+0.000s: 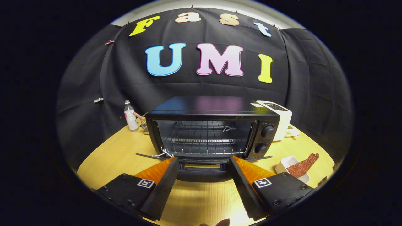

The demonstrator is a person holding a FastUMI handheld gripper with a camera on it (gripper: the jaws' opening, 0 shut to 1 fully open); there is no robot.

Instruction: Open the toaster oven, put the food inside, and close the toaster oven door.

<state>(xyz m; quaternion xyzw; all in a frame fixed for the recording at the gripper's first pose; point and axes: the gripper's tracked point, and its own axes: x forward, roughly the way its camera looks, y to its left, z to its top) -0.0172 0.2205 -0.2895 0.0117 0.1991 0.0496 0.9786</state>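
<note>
The gripper occupies the lower centre of the frame with its two fingers spread wide apart and nothing held between them. The fingertips sit just above the front edge of the oven door, which is folded down flat toward the camera; contact between the tips and the door cannot be confirmed from this angle.

The toaster oven stands at the centre of the frame on a light wooden table. Its cavity is open, showing a wire rack across the interior. Two round knobs are stacked on the right side of its front panel.

The food, a reddish-brown crumbed strip, lies at the lower right of the frame, resting across a small white dish and overhanging its far rim, well apart from the oven.

A white toaster stands just behind the oven's right corner. A small white bottle stands at centre left, near the oven's left rear corner.
</note>
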